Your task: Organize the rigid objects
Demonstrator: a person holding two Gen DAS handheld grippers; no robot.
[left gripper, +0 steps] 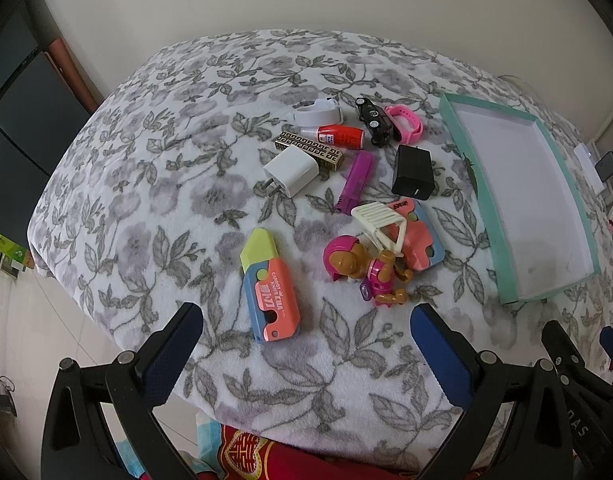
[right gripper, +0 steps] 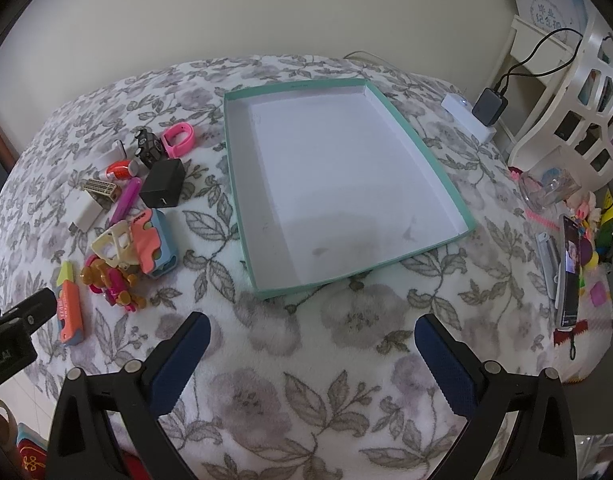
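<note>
left gripper [left gripper: 306, 316]: spread, holding nothing, above floral blanket [left gripper: 146, 184]
right gripper [right gripper: 312, 326]: spread, holding nothing
toy knife [left gripper: 268, 286]: reads "CARROT KNIFE", lies near left gripper
toy pile [right gripper: 126, 208]: left of teal tray [right gripper: 438, 168]

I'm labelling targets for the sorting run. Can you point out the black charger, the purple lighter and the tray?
black charger [left gripper: 412, 172], left wrist view, middle of its top face
purple lighter [left gripper: 355, 181], left wrist view, middle of its body
tray [right gripper: 426, 142], right wrist view, its teal right wall
</note>
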